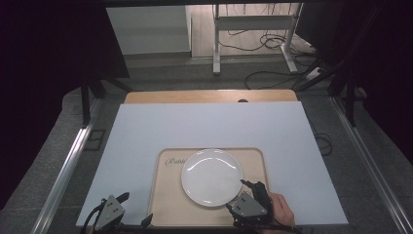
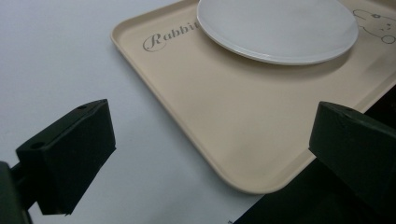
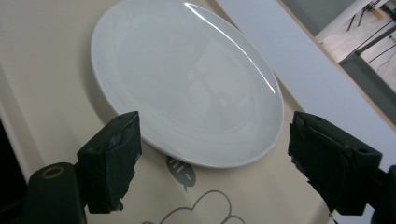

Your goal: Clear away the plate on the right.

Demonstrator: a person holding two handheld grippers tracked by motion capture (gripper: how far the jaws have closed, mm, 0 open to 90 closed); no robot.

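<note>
The white plate [image 1: 212, 177] is seen lying flat on the beige tray [image 1: 160, 204], which is set at the middle of the tabletop's [image 1: 146, 136] near edge. The right tool [image 1: 249, 187] is held just beside the plate's near right rim with its jaws spread and nothing pinched between them. The left tool [image 1: 134, 208] is held at the tray's near left corner, jaws likewise spread wide over tray and tabletop.

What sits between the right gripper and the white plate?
Nothing: in the right gripper view, bare beige tray with a grey print separates the right gripper from the round white plate.
</note>
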